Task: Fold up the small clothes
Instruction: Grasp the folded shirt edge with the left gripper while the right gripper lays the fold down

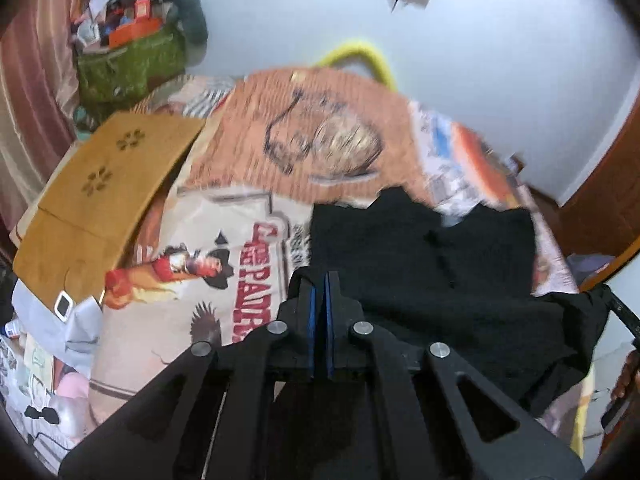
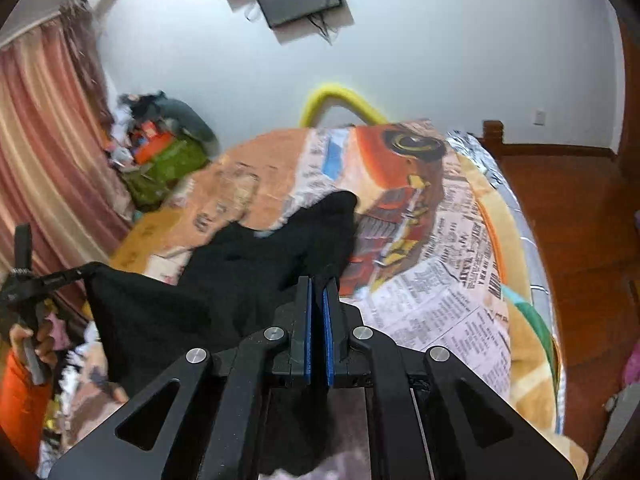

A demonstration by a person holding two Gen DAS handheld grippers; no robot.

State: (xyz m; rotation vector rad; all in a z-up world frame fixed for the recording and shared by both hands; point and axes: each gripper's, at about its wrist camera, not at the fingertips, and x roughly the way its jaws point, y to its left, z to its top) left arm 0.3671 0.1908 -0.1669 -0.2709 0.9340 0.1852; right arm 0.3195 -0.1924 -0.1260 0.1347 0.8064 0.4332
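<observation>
A small black garment [image 1: 440, 264] lies spread on a printed blanket [image 1: 200, 220] on the bed. My left gripper [image 1: 321, 276] is shut on the garment's near left corner. In the right wrist view the same garment [image 2: 248, 272] stretches from the left gripper [image 2: 86, 270] at the far left to my right gripper [image 2: 317, 280], which is shut on its near right corner. The near edge is lifted and taut between the two grippers. The far end of the garment rests on the blanket [image 2: 440, 280].
A tan wooden board [image 1: 100, 196] lies on the bed's left side. A green bag [image 1: 132, 60] heaped with clutter stands against the wall by the striped curtain [image 2: 44, 140]. A yellow hoop [image 2: 340, 100] rises behind the bed. Wooden floor [image 2: 580, 220] lies to the right.
</observation>
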